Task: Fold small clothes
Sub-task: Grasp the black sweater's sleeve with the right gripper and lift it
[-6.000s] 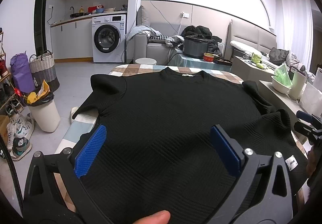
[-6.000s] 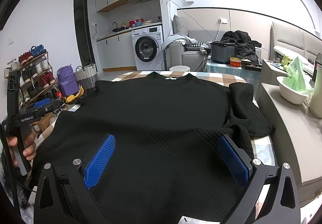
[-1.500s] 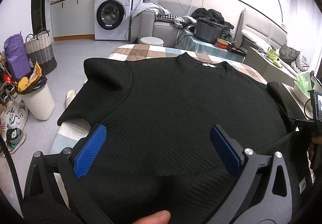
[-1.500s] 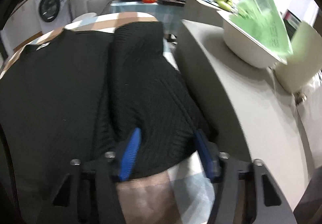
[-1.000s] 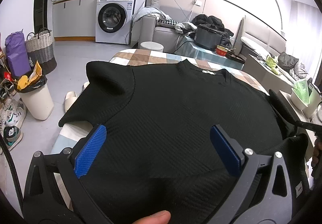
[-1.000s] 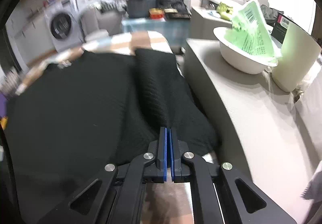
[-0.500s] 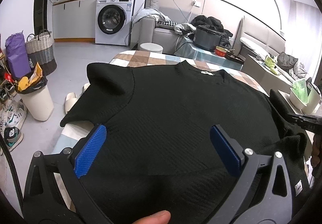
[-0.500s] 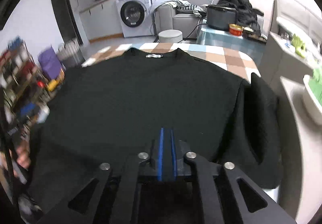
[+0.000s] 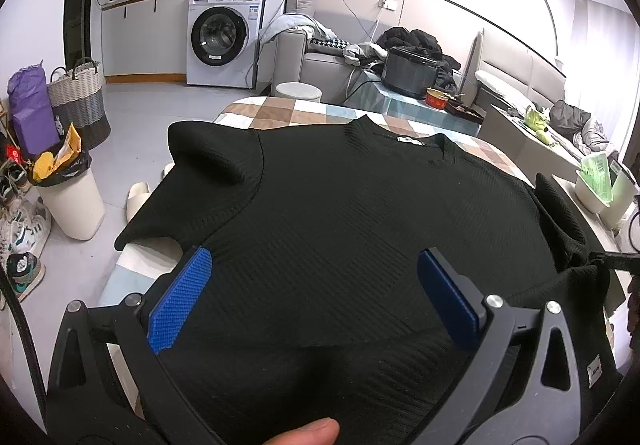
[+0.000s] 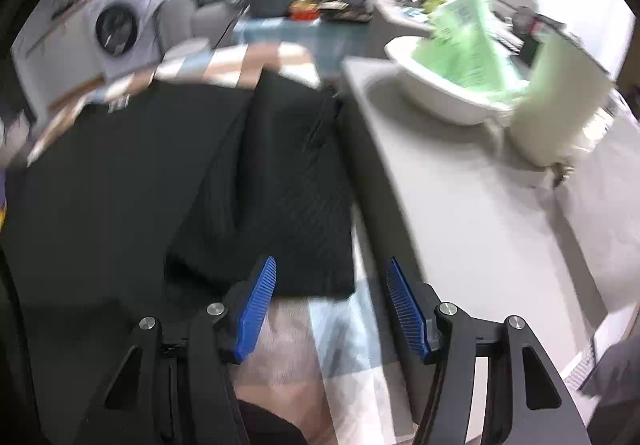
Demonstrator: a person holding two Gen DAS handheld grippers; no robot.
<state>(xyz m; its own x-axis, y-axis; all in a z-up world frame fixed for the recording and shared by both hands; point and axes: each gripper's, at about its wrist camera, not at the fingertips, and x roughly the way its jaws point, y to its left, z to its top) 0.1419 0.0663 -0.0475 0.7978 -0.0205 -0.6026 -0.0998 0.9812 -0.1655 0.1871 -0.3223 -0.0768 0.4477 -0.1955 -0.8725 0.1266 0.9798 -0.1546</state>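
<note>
The black top [image 9: 352, 229] lies flat across the middle of the left view, on a checked table [image 9: 280, 113]. It looks soft, limp and light, best pinched at the sleeve [image 10: 296, 205] end. The left gripper [image 9: 316, 293] stands wide and empty; the right gripper [image 10: 330, 301] is opening, with nothing pinched. The right view is blurred, and the near hem is cut off.

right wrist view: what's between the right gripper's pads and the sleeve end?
Only bare checked tablecloth. The right gripper, jaws opening, grips nothing; the black sleeve ends just ahead of its pads.
</note>
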